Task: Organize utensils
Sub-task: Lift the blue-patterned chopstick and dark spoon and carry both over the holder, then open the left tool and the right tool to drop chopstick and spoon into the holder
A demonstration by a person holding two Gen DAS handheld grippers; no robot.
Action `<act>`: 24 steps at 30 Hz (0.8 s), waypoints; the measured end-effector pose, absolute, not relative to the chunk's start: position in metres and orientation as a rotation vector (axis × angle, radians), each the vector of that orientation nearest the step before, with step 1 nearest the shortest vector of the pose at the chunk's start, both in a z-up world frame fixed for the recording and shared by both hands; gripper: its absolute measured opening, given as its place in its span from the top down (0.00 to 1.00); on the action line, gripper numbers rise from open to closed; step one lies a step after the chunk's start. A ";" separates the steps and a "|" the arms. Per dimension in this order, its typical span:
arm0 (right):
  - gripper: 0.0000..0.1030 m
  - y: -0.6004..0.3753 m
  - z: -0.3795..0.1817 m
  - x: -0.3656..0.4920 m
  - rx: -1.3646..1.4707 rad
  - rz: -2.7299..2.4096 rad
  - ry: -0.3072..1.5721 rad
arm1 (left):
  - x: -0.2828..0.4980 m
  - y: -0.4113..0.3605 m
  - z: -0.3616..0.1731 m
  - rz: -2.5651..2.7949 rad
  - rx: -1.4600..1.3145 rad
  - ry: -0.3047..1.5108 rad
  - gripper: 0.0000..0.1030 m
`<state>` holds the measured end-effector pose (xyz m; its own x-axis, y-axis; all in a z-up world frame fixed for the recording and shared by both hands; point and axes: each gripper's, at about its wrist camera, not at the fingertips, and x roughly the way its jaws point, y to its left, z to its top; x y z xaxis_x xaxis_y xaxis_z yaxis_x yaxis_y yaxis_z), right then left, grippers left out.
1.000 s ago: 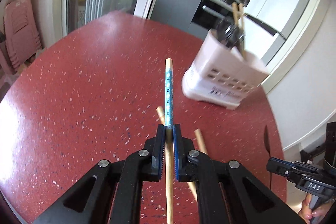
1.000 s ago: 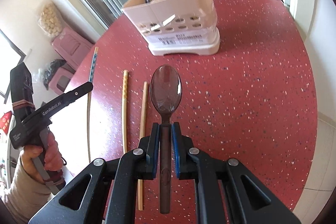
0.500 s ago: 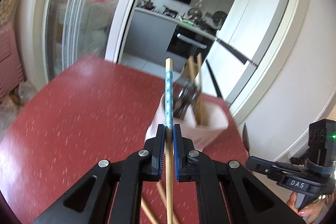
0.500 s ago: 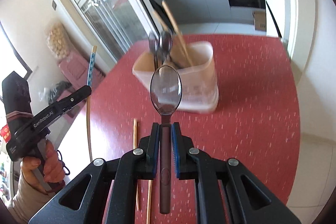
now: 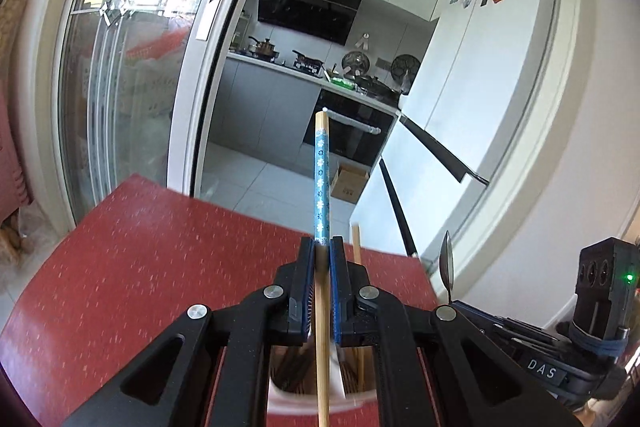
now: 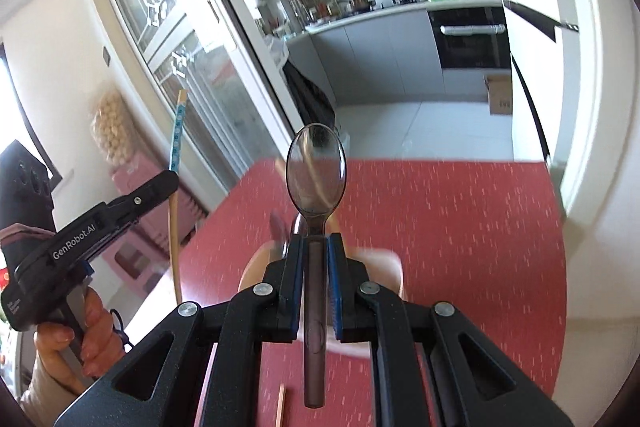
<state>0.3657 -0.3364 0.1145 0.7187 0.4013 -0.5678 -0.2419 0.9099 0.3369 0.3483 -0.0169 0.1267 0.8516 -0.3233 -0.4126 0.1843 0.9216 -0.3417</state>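
My left gripper (image 5: 321, 247) is shut on a wooden chopstick with a blue patterned band (image 5: 321, 183), which points up and away. Right below it, under the fingers, sits the pale pink utensil holder (image 5: 304, 401) with chopsticks and dark utensils inside. My right gripper (image 6: 316, 241) is shut on the handle of a dark translucent spoon (image 6: 316, 171), bowl upward. The same holder (image 6: 384, 267) shows blurred just beyond and beneath those fingers. In the right wrist view the left gripper (image 6: 170, 179) appears at the left with its chopstick (image 6: 176, 135), held by a hand (image 6: 92, 331).
The red speckled table (image 6: 460, 247) ends at a far edge facing a kitchen doorway. One loose chopstick (image 6: 281, 405) lies on the table near me. A white wall edge (image 5: 500, 227) stands to the right, glass sliding doors (image 5: 120, 87) to the left.
Both grippers have risen and moved toward the holder, which slid from mid-view to under the fingers. Each keeps its utensil. The loose chopsticks on the table have almost dropped out of view.
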 end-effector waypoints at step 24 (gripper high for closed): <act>0.88 -0.284 0.059 0.379 -0.076 0.254 0.415 | 0.383 -0.043 0.068 -0.187 -0.224 0.338 0.64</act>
